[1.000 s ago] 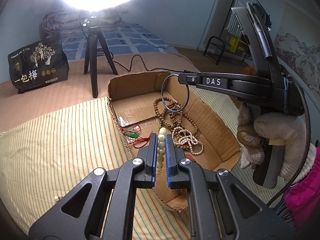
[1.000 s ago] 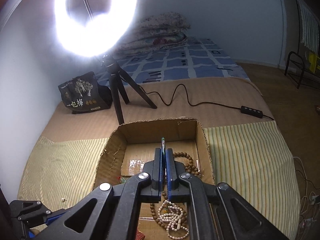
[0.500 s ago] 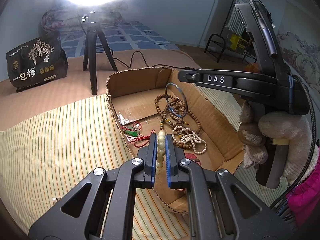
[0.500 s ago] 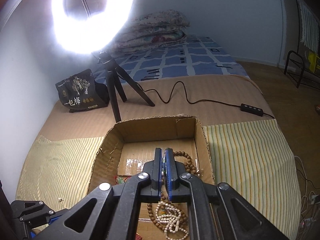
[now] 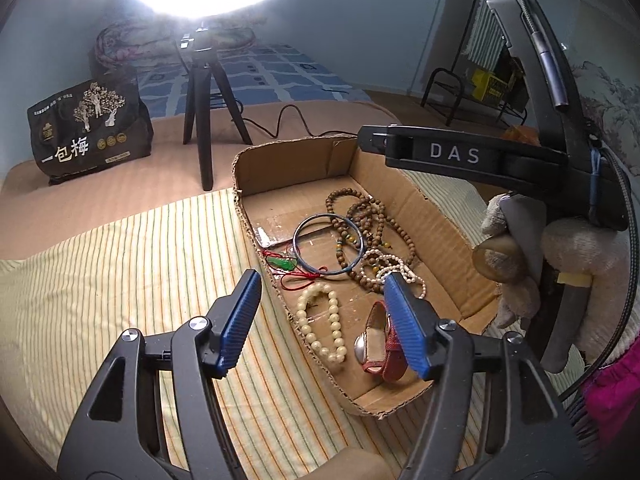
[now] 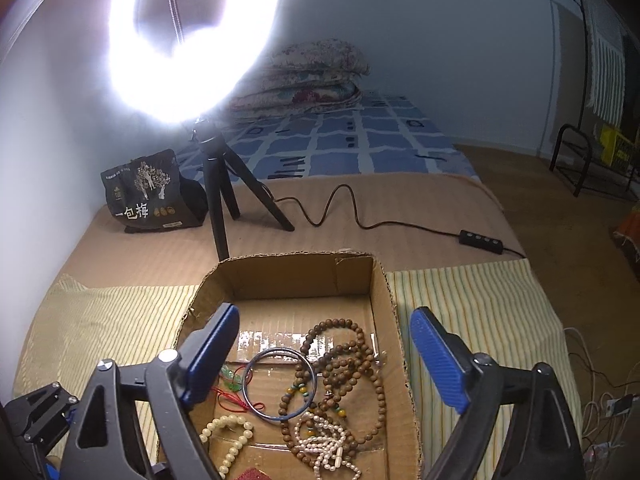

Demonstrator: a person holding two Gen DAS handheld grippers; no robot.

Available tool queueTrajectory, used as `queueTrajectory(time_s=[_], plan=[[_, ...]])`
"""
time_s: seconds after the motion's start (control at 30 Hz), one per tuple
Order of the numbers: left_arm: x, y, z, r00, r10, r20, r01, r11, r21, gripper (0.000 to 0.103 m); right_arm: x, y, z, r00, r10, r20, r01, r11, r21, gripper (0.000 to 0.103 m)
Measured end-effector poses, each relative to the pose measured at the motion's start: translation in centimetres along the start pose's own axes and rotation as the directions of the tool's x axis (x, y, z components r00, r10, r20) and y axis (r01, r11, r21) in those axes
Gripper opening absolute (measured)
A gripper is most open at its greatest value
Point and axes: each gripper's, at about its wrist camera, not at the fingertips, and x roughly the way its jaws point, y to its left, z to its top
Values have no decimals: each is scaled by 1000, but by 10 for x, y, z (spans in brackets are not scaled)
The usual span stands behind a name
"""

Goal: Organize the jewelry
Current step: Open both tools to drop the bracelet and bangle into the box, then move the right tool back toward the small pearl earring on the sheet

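Observation:
An open cardboard box (image 5: 440,216) (image 6: 296,276) lies on a striped cloth and holds the jewelry. Inside lie a cream bead bracelet (image 5: 322,326) (image 6: 230,438), a blue bangle (image 5: 329,244) (image 6: 280,385), brown wooden bead strands (image 5: 368,220) (image 6: 344,364), a pearl strand (image 5: 394,270) (image 6: 328,446), a red cord with green pendant (image 5: 286,266) (image 6: 232,380) and a red-strapped watch (image 5: 378,346). My left gripper (image 5: 324,320) is open and empty above the box's near end. My right gripper (image 6: 320,360) is open and empty over the box; its body shows in the left wrist view (image 5: 460,152).
A ring light on a black tripod (image 5: 204,92) (image 6: 222,184) stands behind the box, its cable (image 6: 360,220) running right. A black printed bag (image 5: 90,132) (image 6: 152,196) sits at back left. Folded quilts (image 6: 304,76) lie on the blue bedsheet beyond.
Both grippers opened. The cream bead bracelet dropped from my left gripper into the box, and the blue bangle dropped from my right gripper onto the box floor.

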Motion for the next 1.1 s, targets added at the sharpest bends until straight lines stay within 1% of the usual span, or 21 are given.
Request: queueTrajectory(time_s=[0.23,0.3,0.53,1.1], plan=[[-9,1,-1,1000,7,6,-7,1000,3,66,-11,3,2,999,-27,27,27,999,-19,98],[-12,1,-2,1000,8,9,-8,1000,4,66,-17,5,3,999,-29,37,30,999,-24,99],[-27,3,-3,999,18,27,-18,1000,0,67,-35,16,5,997,-36,63,40,997,-60,101],[-74,16,-12,996,51,75,-51,999,-2,68,-84,43,-1,993,-7,120,18,996,-91,103]])
